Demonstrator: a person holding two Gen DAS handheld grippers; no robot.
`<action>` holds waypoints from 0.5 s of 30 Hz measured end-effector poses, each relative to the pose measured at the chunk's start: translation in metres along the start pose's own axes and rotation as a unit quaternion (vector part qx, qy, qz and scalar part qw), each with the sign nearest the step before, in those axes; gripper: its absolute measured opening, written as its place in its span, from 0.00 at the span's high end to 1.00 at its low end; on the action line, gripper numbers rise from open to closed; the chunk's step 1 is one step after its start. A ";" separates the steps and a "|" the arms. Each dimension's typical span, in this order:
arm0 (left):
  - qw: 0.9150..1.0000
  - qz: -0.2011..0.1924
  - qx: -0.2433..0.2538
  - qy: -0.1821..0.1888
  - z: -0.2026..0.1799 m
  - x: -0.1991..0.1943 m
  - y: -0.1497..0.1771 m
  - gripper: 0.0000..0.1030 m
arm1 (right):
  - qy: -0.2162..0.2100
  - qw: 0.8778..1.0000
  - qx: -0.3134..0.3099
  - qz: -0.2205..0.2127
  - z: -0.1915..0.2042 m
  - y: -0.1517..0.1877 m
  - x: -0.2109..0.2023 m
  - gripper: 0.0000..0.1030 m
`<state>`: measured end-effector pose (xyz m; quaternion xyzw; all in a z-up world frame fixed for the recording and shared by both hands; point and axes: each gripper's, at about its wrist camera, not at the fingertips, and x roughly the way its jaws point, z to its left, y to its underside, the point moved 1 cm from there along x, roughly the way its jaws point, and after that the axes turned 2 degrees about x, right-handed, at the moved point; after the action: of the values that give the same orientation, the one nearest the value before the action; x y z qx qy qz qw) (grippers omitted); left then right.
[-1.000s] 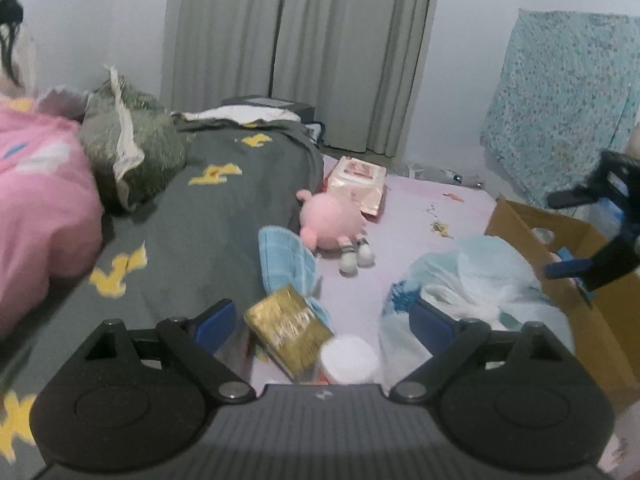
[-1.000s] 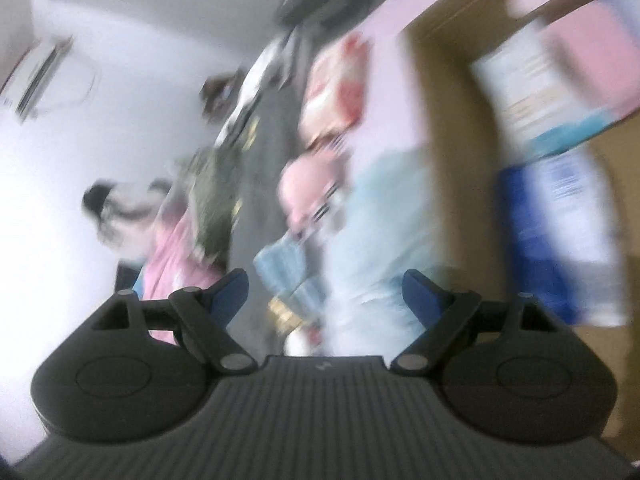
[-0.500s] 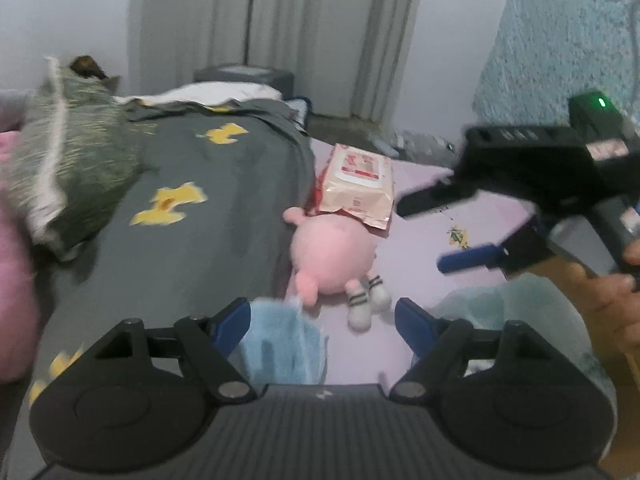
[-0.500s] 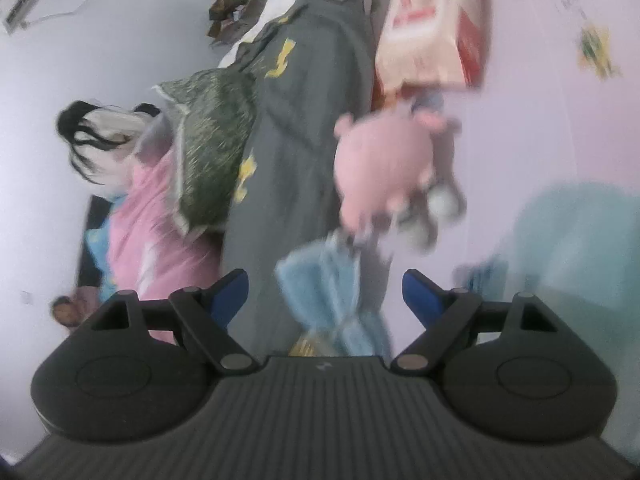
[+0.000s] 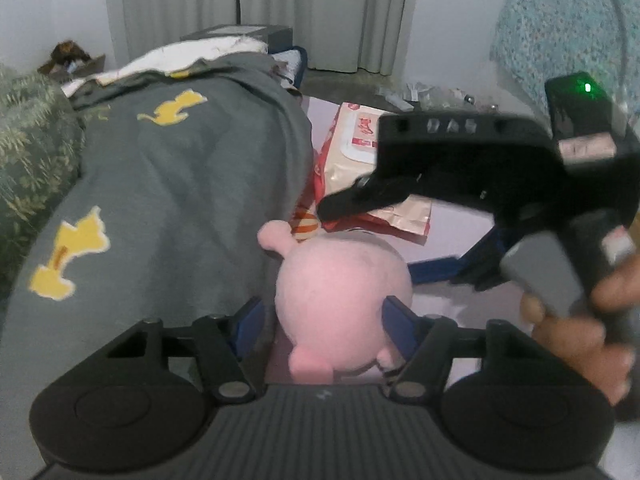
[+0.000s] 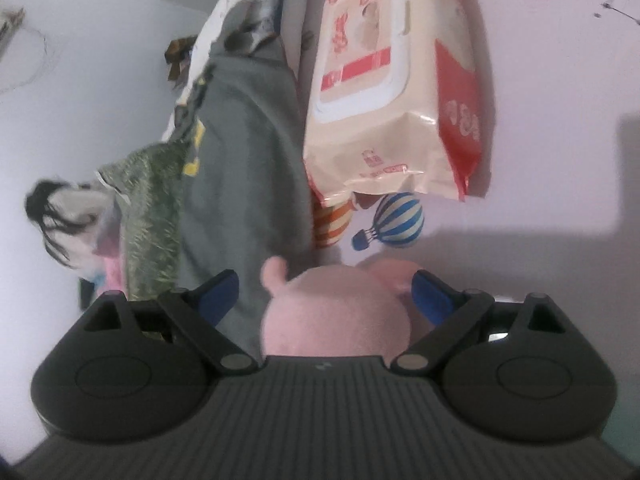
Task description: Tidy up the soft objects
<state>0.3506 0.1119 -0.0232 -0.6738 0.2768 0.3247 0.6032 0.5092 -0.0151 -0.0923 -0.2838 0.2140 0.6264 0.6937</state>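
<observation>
A: Left wrist view, item one?
B: Left claw, jaws closing, the pink plush between its blue pads; whether the pads press yet cannot be told. The plush lies on the lilac sheet, just right of the grey blanket.

A: Beyond it?
B: Wipes pack, farther off, its near end just past the plush. Right claw reaches in from the right, a hand on its handle, one finger above the plush and one beside it.

A: Right wrist view?
B: Right claw, jaws opening, the plush between them, pads apart from it on the left. Wipes pack far centre, over a balloon print on the sheet. Blanket left, green pillow farther left.
</observation>
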 end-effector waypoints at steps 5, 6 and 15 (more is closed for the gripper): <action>1.000 0.002 -0.022 0.020 0.001 -0.002 -0.001 0.43 | 0.006 1.000 -0.029 0.010 0.002 0.010 0.010 0.19; 1.000 -0.001 -0.020 0.021 -0.001 -0.007 0.001 0.43 | 0.005 1.000 -0.028 0.009 0.003 0.010 0.009 0.21; 0.997 -0.061 0.010 0.046 -0.037 -0.095 0.007 0.43 | -0.033 0.998 -0.045 -0.013 0.024 0.041 -0.063 0.23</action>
<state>0.2882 0.0722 0.0481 -0.6974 0.2660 0.2530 0.6155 0.4594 -0.0440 -0.0378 -0.2965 0.1590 0.6356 0.6948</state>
